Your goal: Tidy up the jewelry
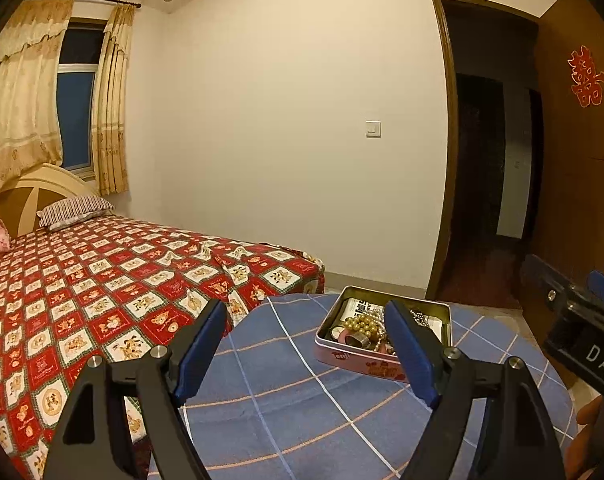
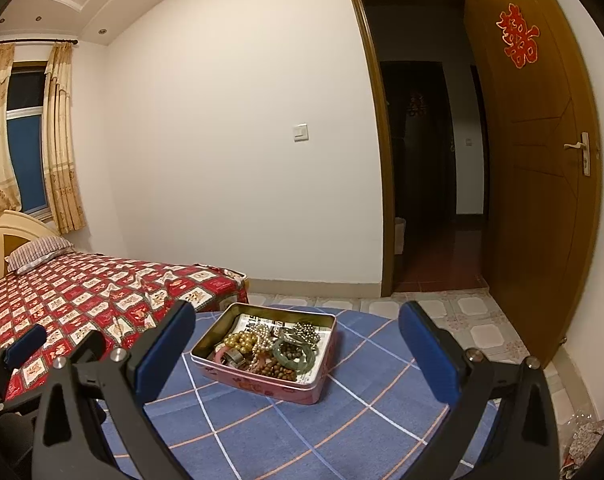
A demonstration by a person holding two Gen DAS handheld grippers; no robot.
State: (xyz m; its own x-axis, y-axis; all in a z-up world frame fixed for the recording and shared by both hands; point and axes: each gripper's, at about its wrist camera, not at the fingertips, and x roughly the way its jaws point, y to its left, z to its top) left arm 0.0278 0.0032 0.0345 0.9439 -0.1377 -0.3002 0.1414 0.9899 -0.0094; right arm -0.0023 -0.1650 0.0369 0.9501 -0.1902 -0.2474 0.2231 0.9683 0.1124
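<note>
One pink tin (image 2: 262,380) sits open on one round worktop (image 2: 341,420) under a blue checked cloth, and inside it I count one strand of gold pearls (image 2: 240,340), one green bangle (image 2: 290,360), one cluster of dark metallic beads (image 2: 305,330) and one string of brown wooden beads (image 2: 274,368), with the rest too tangled to number. Two tongs are in play, left tongs (image 1: 305,344) and right tongs (image 2: 298,348), each with two blue pads. Round the room: one bed (image 2: 82,300), one striped pillow (image 2: 38,254), one window (image 2: 26,148) with two curtains, one light switch (image 2: 301,132), one door (image 2: 541,160) bearing one red paper cutting (image 2: 517,36).

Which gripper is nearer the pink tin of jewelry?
Roughly even; perhaps the left. The left gripper is open, short of the tin, which sits toward its right finger. The right gripper is open too, the tin ahead between its fingers.
</note>
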